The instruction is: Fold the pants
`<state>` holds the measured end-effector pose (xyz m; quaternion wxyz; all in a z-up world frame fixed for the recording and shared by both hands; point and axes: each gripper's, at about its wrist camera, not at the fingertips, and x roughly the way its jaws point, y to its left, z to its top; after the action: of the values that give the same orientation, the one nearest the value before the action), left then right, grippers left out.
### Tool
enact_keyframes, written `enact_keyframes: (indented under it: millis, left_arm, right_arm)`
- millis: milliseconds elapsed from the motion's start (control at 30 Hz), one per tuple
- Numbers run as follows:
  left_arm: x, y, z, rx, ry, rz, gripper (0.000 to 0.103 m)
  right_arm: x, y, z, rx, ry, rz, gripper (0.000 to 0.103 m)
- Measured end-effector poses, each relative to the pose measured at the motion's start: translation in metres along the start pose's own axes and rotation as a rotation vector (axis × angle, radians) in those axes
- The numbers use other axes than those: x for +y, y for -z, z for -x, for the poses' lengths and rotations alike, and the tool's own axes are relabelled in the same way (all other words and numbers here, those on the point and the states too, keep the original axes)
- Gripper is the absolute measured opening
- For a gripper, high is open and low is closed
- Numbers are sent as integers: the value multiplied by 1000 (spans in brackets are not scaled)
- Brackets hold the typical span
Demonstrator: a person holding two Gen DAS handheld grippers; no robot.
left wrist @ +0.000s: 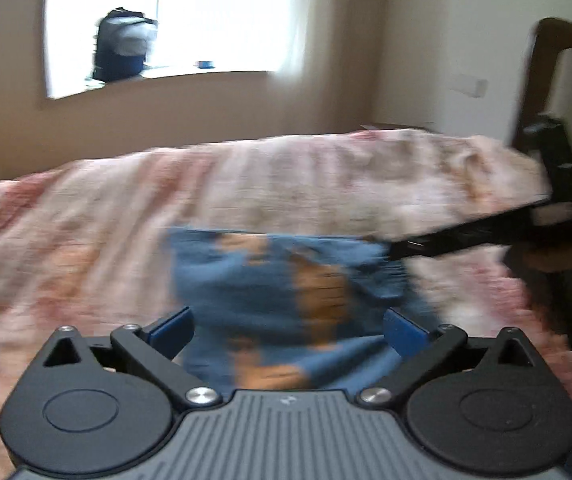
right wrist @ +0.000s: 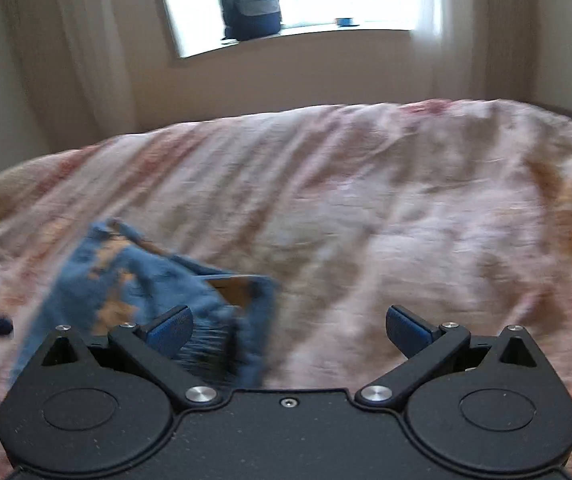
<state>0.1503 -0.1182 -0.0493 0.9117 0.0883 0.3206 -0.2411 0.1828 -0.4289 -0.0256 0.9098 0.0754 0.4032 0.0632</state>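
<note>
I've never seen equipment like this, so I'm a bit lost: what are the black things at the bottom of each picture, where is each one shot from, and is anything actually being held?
No robot here: a person holds a hand-held gripper in each hand, and each carries a wide-angle camera looking forward along its two blue-tipped fingers. One picture comes from the left hand-held gripper, the other from the right hand-held gripper; the black shapes are each tool's own body.

Both look down at a bed with a pink patterned bedspread. On it lie blue pants with orange patches, bunched into a rough fold. In the left view, the right tool also shows as a black bar at the right edge.

Both pairs of fingers stand wide open. The cloth shows between the left ones, but they do not pinch it, so nothing is held. The pictures are blurred.
</note>
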Motion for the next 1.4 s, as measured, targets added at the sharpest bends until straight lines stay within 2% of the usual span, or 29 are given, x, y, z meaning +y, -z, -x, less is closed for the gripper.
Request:
enact_keyframes:
  millis: [67, 133, 167, 233, 367, 467, 667, 733, 800, 867, 900, 967, 1033, 1067, 1133, 1200, 1233, 1333, 1400]
  left_arm:
    - [15, 8, -12, 40, -53, 21, 103]
    - [29, 19, -25, 86, -63, 81, 102]
    - [35, 25, -33, 140, -77, 127, 102]
    - [43, 33, -45, 223, -78, 180, 102]
    - [46, 26, -43, 233, -57, 166, 102]
    - [49, 22, -38, 220, -51, 166, 102]
    - [59, 11, -33, 97, 12, 253, 103]
    - [63, 11, -48, 141, -6, 269, 103]
    - [66, 17, -64, 223, -45, 256, 102]
    - [64, 21, -62, 200, -43, 222, 102]
    - [62, 21, -59, 201, -54, 205, 102]
    - [58, 19, -55, 212, -62, 184, 102]
    - [59, 16, -50, 214, -72, 184, 102]
    - [60, 13, -45, 196, -87, 192, 102]
    - [64, 7, -33, 93, -117, 223, 103]
    - [68, -9, -30, -15, -129, 239, 103]
    - [69, -21, -36, -18, -124, 216, 103]
    - [68, -47, -74, 47, -94, 113, 103]
    - [67, -51, -113, 103, -137, 32, 103]
  right_arm:
    - [16, 2, -12, 52, -2, 48, 102]
    - [30, 7, -27, 117, 63, 146, 102]
    - [32, 10, -29, 124, 88, 178, 102]
    - [27, 10, -26, 129, 100, 150, 102]
    - [25, 11, -21, 149, 140, 153, 102]
    - [24, 13, -13, 148, 142, 150, 102]
    - [43, 6, 2, -57, 64, 138, 102]
    - [57, 2, -13, -89, 41, 164, 102]
    - [72, -1, -40, -40, 63, 263, 102]
    - [75, 3, -59, 10, 145, 367, 102]
    - [69, 3, -57, 3, 138, 364, 102]
    - [51, -4, -46, -4, 154, 287, 102]
    - [34, -8, -30, -47, 154, 201, 102]
    - [27, -9, -21, -80, 177, 147, 102]
    - [24, -9, -9, -123, 198, 95, 102]
    - [33, -8, -3, -143, 162, 129, 102]
    - [41, -7, -3, -141, 154, 161, 103]
    - [66, -2, -21, -76, 161, 304, 102]
    - [74, 2, -35, -43, 245, 388, 102]
